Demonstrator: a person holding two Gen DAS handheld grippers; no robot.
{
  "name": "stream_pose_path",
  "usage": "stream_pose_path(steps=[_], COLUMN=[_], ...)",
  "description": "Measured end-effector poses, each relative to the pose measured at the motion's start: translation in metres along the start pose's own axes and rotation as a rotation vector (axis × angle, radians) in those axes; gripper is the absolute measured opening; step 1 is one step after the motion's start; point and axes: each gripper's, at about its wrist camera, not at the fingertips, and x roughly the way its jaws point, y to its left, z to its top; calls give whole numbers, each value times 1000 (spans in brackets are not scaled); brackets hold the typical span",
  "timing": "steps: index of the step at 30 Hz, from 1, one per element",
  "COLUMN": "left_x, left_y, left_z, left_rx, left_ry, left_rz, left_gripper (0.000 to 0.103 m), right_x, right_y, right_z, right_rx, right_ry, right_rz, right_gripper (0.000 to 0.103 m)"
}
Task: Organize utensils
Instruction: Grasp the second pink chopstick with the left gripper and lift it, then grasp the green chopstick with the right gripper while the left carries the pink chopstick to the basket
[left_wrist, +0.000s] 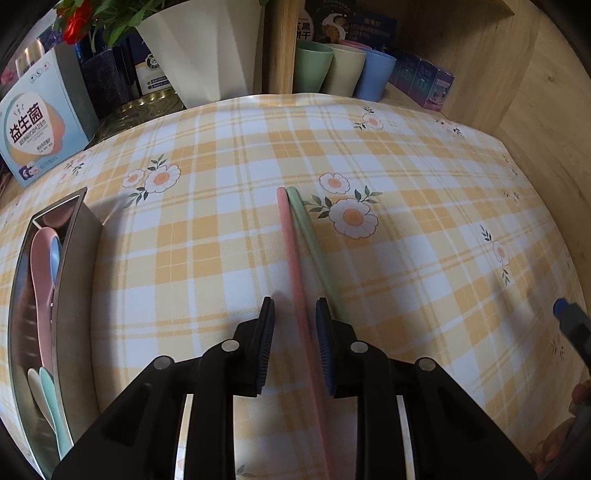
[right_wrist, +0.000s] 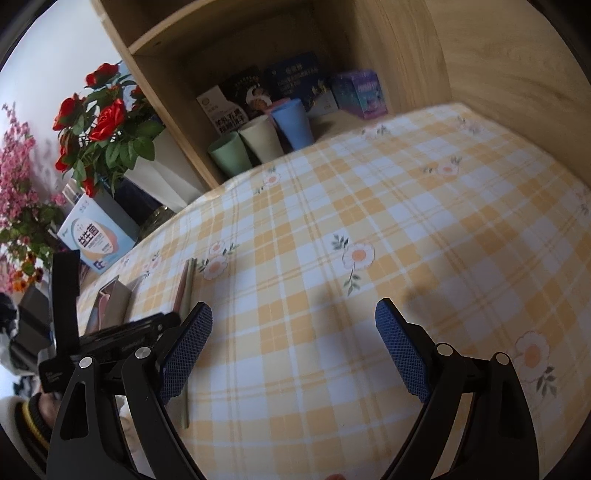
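Pink plastic chopstick (left_wrist: 293, 254) flat on yellow plaid flowered tablecloth (left_wrist: 406, 221), touching pale green plastic chopstick (left_wrist: 314, 243) on its right. L wrist view: left gripper (left_wrist: 295, 317) w/ fingers narrowly apart, pink stick between pads, not visibly pinched; green one just outside right pad. Steel rectangular utensil tray (left_wrist: 74, 280) at far left w/ pastel spoons (left_wrist: 46, 254). R wrist view: right gripper (right_wrist: 293, 319) spread wide over bare cloth, nothing between. Both sticks (right_wrist: 185, 286) at left, beside tray (right_wrist: 114, 299).

My left gripper (left_wrist: 294, 314) hides the pink chopstick's (left_wrist: 291, 251) near end; whether my pads press it, I cannot tell. The green chopstick (left_wrist: 314, 243) vanishes behind my right finger. The metal holder (left_wrist: 72, 258) is cut off at left.
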Motion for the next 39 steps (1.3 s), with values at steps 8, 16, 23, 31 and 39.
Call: stream_pose_path(steps=[8,16,23,31,39], left_x=[-1,-18,-55,-97,-136], left_y=[-6,3,9,27,68], left_z=[-2,-19,-36,-45,-59], left_rx=[20,-5,-1,-63,-157], left_ry=[-11,-7,-54,-129,-189], left_rz=[45,41,60,55,63], left_gripper=[7,6,6,6,6], right_x=[-1,1,0,9,46], right_y=[-11,-3,4,29,86], right_z=[-3,-5,-8,-16,-19], right_rx=[57,35,23,-66,-255], right_ry=[-10,9,19,60,155], right_rz=[-22,-84,-105,-50,48], right_gripper=[87,87,87,86,66])
